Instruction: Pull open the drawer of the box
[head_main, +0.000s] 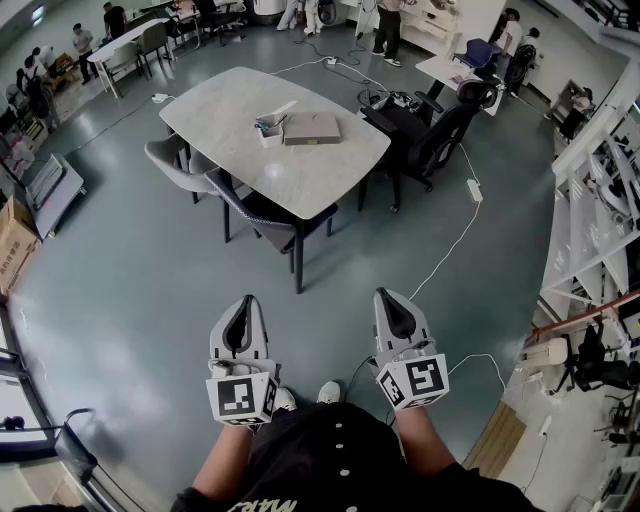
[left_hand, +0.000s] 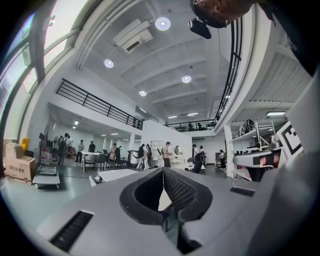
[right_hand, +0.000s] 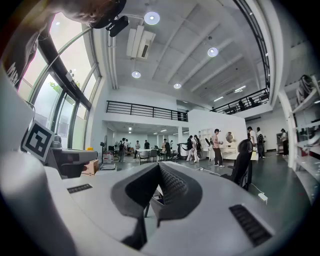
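The flat brownish box (head_main: 311, 128) lies on the pale oval table (head_main: 300, 175) far ahead of me, with a small white holder (head_main: 268, 128) beside it on the left. Its drawer cannot be made out at this distance. Both grippers hang close to my body over the floor, well short of the table. The left gripper (head_main: 241, 301) is shut with nothing in it, its jaws meeting at the tip (left_hand: 163, 173). My right gripper (head_main: 386, 296) is likewise shut and empty (right_hand: 160, 167). Both point level across the hall.
Dark chairs (head_main: 262, 212) stand at the table's near side, and a black office chair (head_main: 440, 140) at its right. A white cable (head_main: 455, 240) runs over the grey floor. Shelving (head_main: 600, 220) lines the right side. Several people stand at the far end.
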